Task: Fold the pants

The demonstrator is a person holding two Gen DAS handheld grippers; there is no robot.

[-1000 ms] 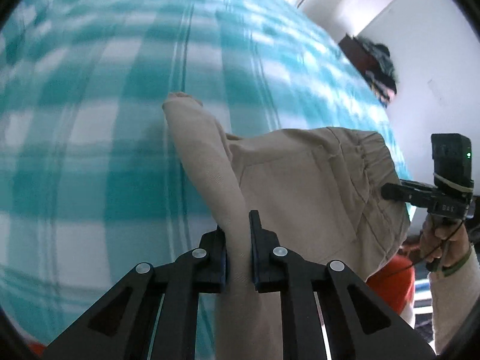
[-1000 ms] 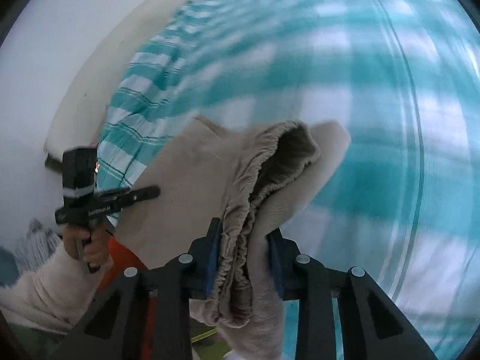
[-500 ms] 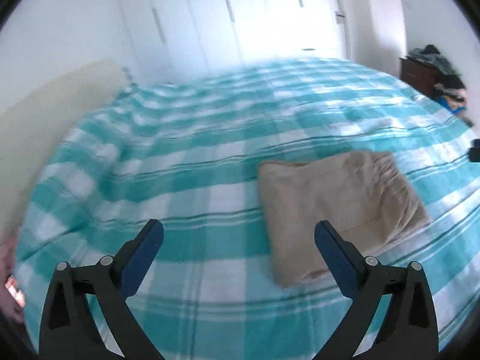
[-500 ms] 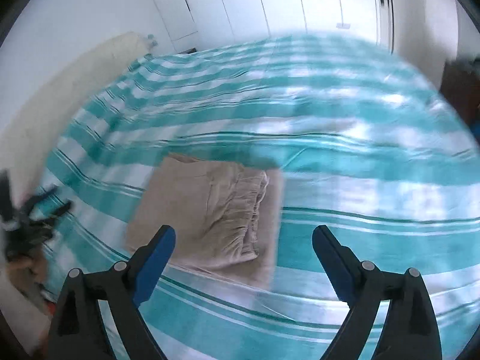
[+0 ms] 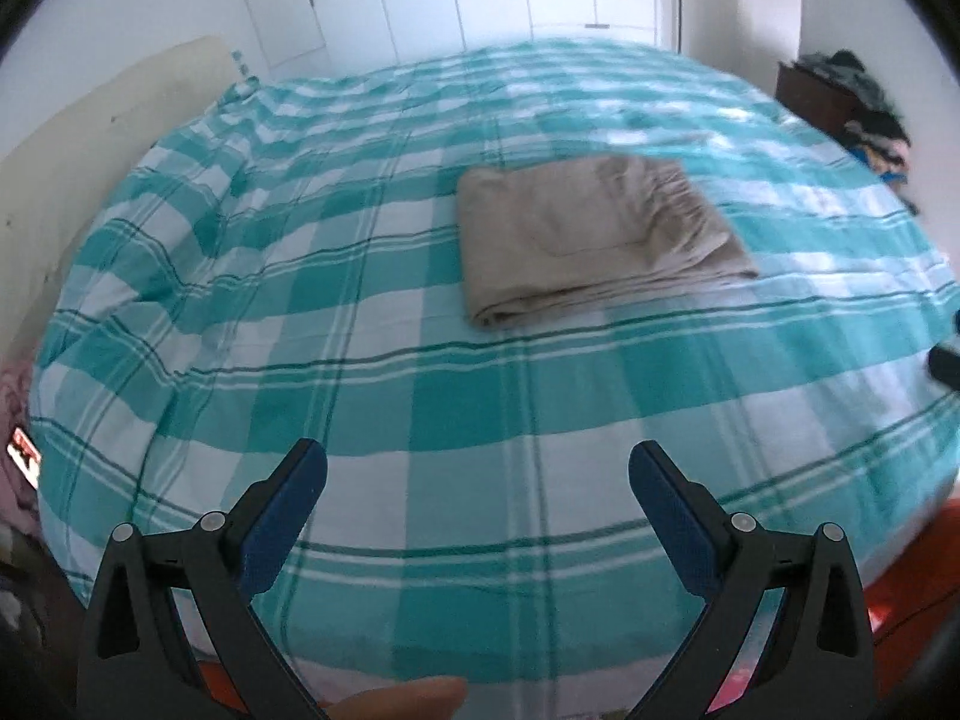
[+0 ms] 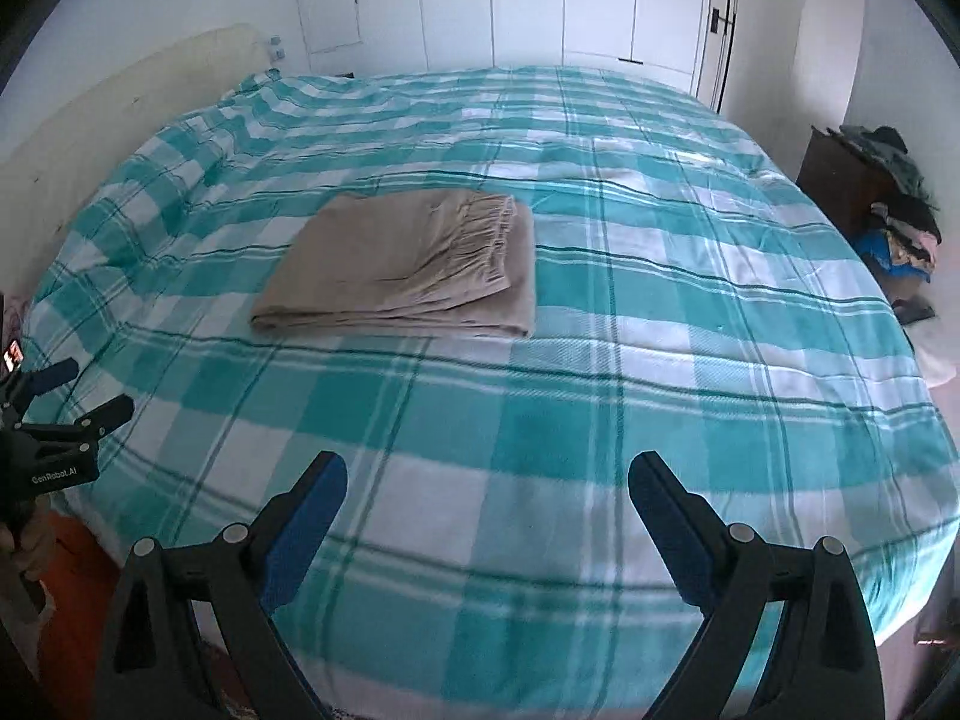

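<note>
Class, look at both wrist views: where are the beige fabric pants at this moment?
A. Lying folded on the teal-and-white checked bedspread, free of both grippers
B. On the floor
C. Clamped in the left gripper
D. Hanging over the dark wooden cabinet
A: the beige fabric pants lie as a flat folded stack on the checked bedspread, with the left gripper and right gripper wide open, nothing between their fingers.

Matt beige cloth pants

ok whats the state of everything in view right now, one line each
pants: folded into a flat rectangle, lying on the bed, nothing touching them
left gripper: open, nothing between the fingers, apart from the pants
right gripper: open, nothing between the fingers, apart from the pants
bedspread: spread over the bed, lightly wrinkled
wardrobe doors: closed
</note>
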